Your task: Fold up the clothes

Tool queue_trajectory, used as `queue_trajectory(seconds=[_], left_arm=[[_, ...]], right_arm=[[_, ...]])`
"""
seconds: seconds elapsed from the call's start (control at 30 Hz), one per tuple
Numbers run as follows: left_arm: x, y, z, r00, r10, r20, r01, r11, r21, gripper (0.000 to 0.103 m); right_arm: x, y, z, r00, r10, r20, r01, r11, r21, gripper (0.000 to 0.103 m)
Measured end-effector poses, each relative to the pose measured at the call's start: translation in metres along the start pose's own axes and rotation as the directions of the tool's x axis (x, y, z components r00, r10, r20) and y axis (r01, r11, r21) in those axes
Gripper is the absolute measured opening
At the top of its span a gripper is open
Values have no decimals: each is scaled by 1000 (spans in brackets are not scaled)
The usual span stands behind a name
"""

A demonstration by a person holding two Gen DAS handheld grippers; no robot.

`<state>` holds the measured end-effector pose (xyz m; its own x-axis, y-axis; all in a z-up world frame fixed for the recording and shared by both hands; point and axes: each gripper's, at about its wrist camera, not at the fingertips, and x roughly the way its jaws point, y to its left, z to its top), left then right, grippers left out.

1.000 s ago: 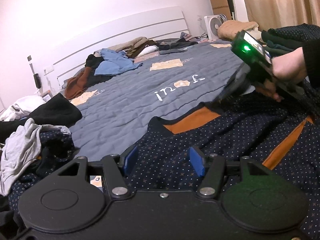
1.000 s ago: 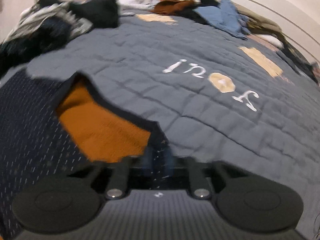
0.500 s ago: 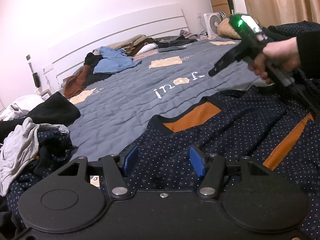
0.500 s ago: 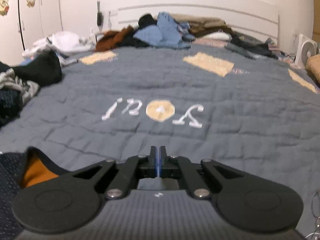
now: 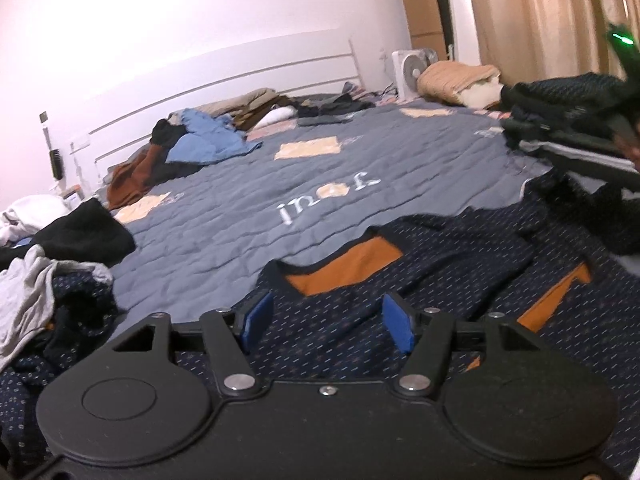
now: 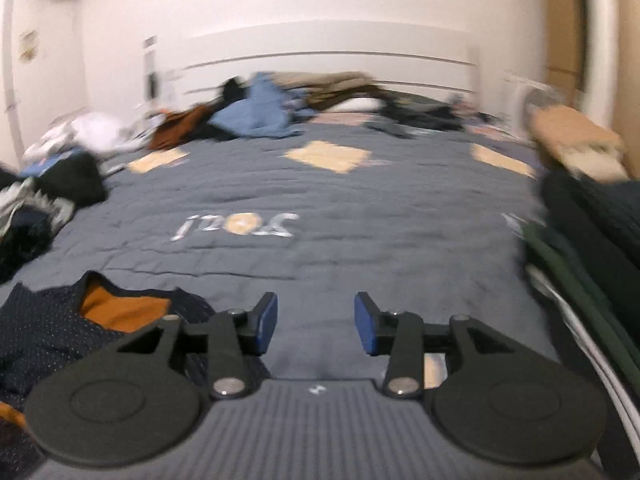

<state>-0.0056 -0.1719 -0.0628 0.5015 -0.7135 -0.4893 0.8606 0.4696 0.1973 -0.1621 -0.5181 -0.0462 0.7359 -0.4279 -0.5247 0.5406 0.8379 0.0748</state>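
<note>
We see the navy dotted garment (image 5: 440,280) spread flat on the grey quilt (image 5: 280,184), its orange-lined neck toward the quilt's lettering (image 5: 328,200), presumably laid out so it can be folded. Our left gripper (image 5: 326,322) hovers over the garment, fingers apart; our right gripper (image 6: 316,322), beside the neck, is likewise spread and empty.
</note>
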Motion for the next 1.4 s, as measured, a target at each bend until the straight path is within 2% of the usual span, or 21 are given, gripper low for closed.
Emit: queue_trajectory(seconds=[0.13, 0.27, 0.33, 0.47, 0.73, 0.93, 1.03, 1.23, 1.4], left_arm=[[-2, -14, 7, 999, -42, 23, 43, 999, -12, 63], [-5, -31, 15, 995, -94, 44, 95, 995, -29, 64], [-5, -40, 20, 988, -141, 54, 144, 988, -59, 64], [-2, -64, 26, 966, -252, 54, 257, 960, -113, 64], [3, -128, 35, 911, -409, 59, 413, 907, -79, 64], [11, -154, 38, 891, -451, 57, 455, 888, -75, 65], [12, -159, 39, 889, -454, 58, 457, 885, -84, 65], [16, -161, 41, 888, -455, 62, 459, 881, -113, 65], [18, -159, 43, 890, -453, 62, 457, 880, -130, 65]], right_arm=[[-49, -32, -28, 998, -57, 32, 51, 984, 171, 49], [-82, -49, -59, 990, -128, 50, 116, 972, 204, 50], [-93, -58, -73, 988, -148, 41, 135, 964, 231, 50], [-111, -75, -99, 984, -177, 9, 168, 947, 275, 51], [-131, -96, -126, 982, -185, -42, 188, 929, 319, 51], [-140, -112, -142, 981, -179, -77, 195, 915, 354, 51], [-143, -120, -150, 980, -173, -96, 196, 907, 372, 51], [-119, -129, -162, 979, -119, -164, 177, 899, 401, 51], [-102, -131, -170, 971, -121, -208, 198, 892, 407, 50]])
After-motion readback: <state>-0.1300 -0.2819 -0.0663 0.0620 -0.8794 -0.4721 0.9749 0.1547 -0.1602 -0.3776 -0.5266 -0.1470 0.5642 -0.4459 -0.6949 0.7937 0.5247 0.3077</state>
